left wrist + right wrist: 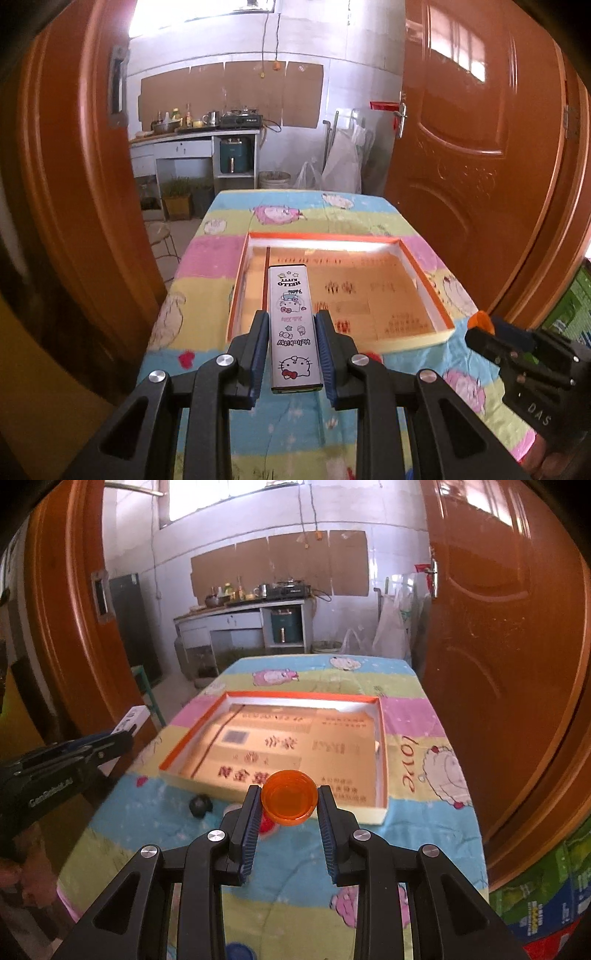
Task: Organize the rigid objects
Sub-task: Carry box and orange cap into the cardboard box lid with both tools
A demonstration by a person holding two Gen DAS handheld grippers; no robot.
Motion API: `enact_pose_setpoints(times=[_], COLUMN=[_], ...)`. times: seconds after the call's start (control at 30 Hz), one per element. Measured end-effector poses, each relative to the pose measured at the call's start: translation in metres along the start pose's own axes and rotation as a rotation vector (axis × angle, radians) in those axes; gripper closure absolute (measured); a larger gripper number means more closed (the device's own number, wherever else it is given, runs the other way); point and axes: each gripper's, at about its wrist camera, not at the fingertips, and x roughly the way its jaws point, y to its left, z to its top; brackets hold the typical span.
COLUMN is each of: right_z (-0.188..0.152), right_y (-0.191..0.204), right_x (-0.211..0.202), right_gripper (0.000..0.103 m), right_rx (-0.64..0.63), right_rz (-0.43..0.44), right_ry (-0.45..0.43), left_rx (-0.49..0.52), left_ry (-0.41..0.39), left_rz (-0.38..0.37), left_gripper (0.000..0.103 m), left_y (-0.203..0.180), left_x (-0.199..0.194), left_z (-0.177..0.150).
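Note:
My left gripper [292,321] is shut on a long white Hello Kitty tin [293,325], held level above the table with its far end over the near edge of the shallow orange-rimmed box [424,280]. My right gripper [289,794] is shut on a small orange translucent cup [290,802], held just in front of the same box [273,698]. The right gripper also shows at the right edge of the left wrist view [480,325], and the left gripper at the left edge of the right wrist view [122,734].
The table wears a pastel cartoon cloth [417,738]. A small dark round object [200,805] and a red-and-white item [266,823] lie on it near the box's front edge; a blue object [238,952] sits at the bottom. Orange doors [509,657] flank the table.

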Motion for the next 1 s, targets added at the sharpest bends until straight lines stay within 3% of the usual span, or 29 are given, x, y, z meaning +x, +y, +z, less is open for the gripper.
enact_pose_setpoints(times=[0.53, 1.0], right_z=[0.045, 0.089], right_y=[-0.018, -0.044], right_x=[0.04, 0.104], right_gripper=[0.072, 0.072], right_rx=[-0.01, -0.021], right_rz=[0.029, 0.075], right_ry=[0.024, 0.087], left_rx=[0.029, 0.041], left_ry=[0.051, 0.11], left_rz=[-0.016, -0.013], left_gripper=[0.077, 0.077], left_y=[-0.012, -0.018], left_x=[0.054, 0.109], left_z=[0.042, 0.06])
